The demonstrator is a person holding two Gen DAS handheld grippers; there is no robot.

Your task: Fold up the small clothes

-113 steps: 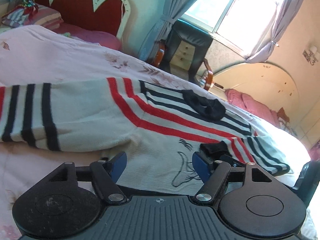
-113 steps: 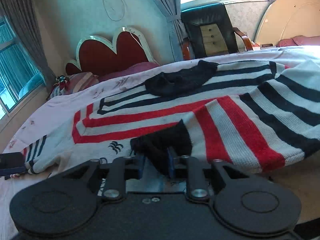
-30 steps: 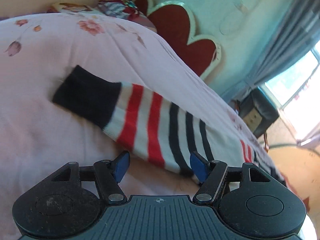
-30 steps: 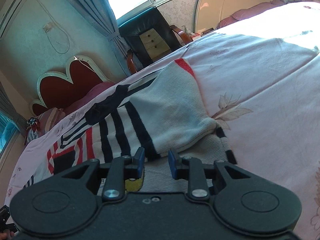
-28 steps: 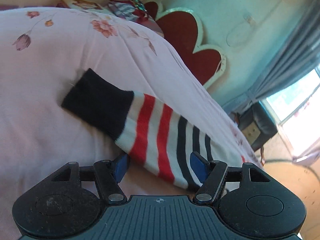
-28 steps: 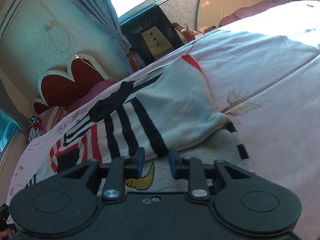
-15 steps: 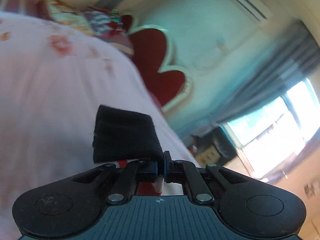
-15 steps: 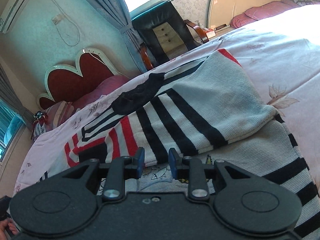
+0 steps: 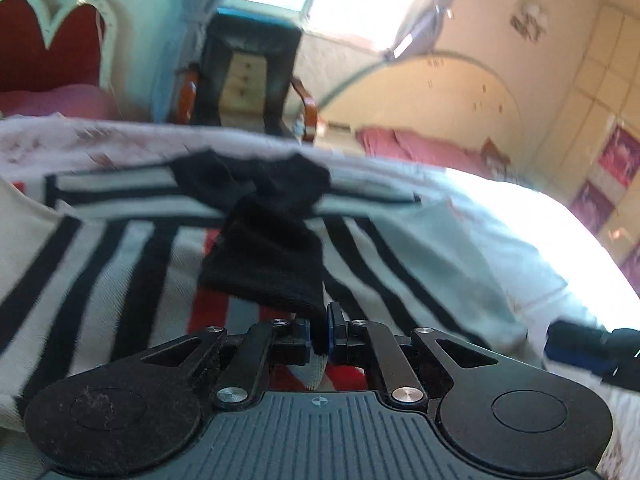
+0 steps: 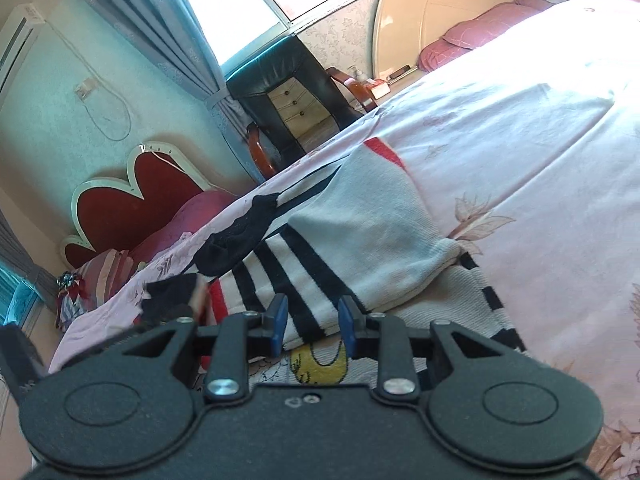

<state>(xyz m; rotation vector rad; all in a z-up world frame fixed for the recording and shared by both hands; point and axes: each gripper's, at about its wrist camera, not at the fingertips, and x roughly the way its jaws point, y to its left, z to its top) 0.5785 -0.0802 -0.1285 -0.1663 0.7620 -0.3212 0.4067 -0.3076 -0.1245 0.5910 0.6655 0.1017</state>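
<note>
A small white sweater [image 9: 100, 264] with black and red stripes lies on the bed; its black collar [image 9: 256, 184] shows beyond. My left gripper [image 9: 319, 330] is shut on the sleeve's black cuff [image 9: 268, 264] and holds it over the sweater's body. In the right wrist view the sweater [image 10: 360, 240] has one sleeve folded across it, and the lifted cuff [image 10: 172, 296] shows at the left. My right gripper [image 10: 312, 326] is open just above the sweater's lower part, holding nothing.
The pink floral bedsheet [image 10: 540, 152] covers the bed. A red headboard [image 10: 132, 200] and pillows stand at the far end. A black armchair [image 10: 288, 92] with a small drawer unit sits by the window. The other gripper's edge [image 9: 588, 344] shows at right.
My left gripper closed on the sleeve's cuff and carried it from the bedsheet over onto the sweater's body. My right gripper opened wider and stayed over the sweater's lower part.
</note>
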